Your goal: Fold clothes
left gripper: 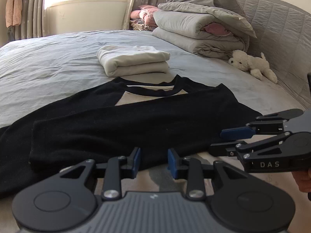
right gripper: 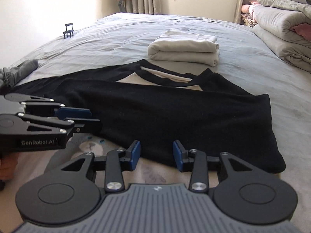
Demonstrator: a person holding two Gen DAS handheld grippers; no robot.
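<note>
A raglan shirt with black sleeves lies flat on the bed. Both sleeves are folded across its cream body, whose print shows below them. My left gripper hovers at the near edge of the folded sleeve. It is open, and only cloth shows behind the gap. My right gripper is at the same edge further right, also open, with nothing pinched. A folded white garment rests just beyond the collar.
The blue-grey bed sheet spreads left and far. Stacked grey quilts and a white plush toy sit by the padded headboard. A crumpled grey cloth and a small black stand lie near the left edge.
</note>
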